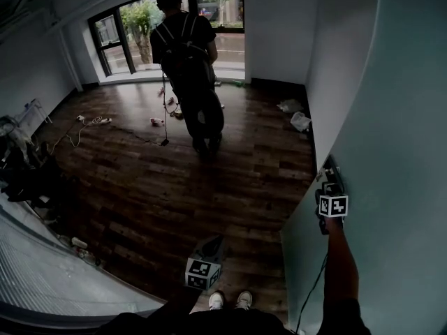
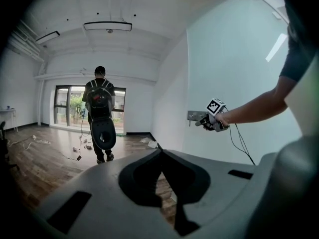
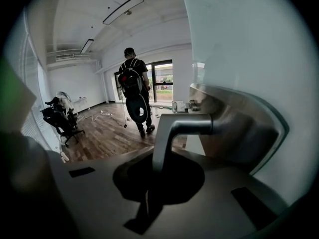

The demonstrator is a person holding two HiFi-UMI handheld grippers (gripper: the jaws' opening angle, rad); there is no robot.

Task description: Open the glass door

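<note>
The frosted glass door (image 1: 391, 117) fills the right side of the head view and stands swung partway into the room. Its metal lever handle (image 3: 184, 126) on a steel plate runs down between the jaws of my right gripper (image 3: 157, 168), which is shut on it. In the head view the right gripper (image 1: 329, 176) is at the door's edge, at the end of an outstretched arm. The left gripper view shows the right gripper (image 2: 203, 121) on the handle (image 2: 195, 116). My left gripper (image 1: 215, 241) hangs low in front of my feet, jaws together (image 2: 160, 156), holding nothing.
A person with a backpack (image 1: 187, 68) stands mid-room on the wooden floor, back turned, beside a thin stand (image 1: 165, 117). Windows (image 1: 133, 26) line the far wall. A dark office chair (image 1: 28, 176) stands at the left. Cables (image 1: 91, 123) and litter (image 1: 299, 121) lie on the floor.
</note>
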